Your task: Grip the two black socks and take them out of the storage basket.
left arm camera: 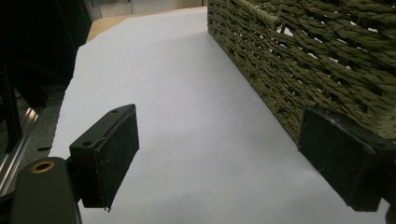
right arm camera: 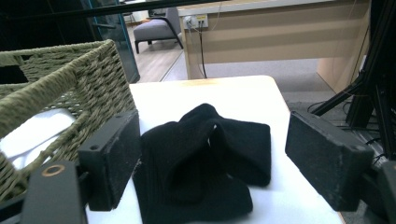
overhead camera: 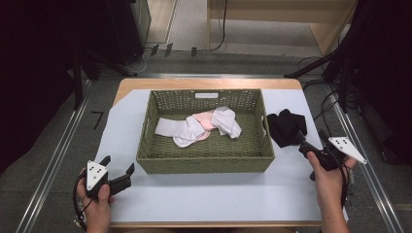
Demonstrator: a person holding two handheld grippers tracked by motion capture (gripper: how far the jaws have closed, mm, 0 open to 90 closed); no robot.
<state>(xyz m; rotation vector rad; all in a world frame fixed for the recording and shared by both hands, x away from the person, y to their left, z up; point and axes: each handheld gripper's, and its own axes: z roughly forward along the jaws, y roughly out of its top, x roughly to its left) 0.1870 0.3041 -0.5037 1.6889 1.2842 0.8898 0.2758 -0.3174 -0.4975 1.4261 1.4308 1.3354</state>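
Hands: at the near table edge, one at each side, each gripping a tool.
Left gripper (overhead camera: 118, 170): jaws apart, nothing between them, just beside the basket's near left corner, resting over the white sheet (left arm camera: 187, 116).
Right gripper (right arm camera: 212, 163): jaws spread wide, aimed at the black cloth; pads not pressing on it, so not gripped.
Black cloth (overhead camera: 285, 127): crumpled on the sheet, just right of the basket, outside it.
Basket (overhead camera: 204, 162): woven, green, mid-table; holds a white cloth (overhead camera: 167, 128), a pink one (overhead camera: 205, 119) and another white one (overhead camera: 227, 120), tangled together.
Progress: judging by the layout, sorting cloths into the basket; three in, one out.
Left to do: close on the black cloth, lift, carry over the rim, drop inside.
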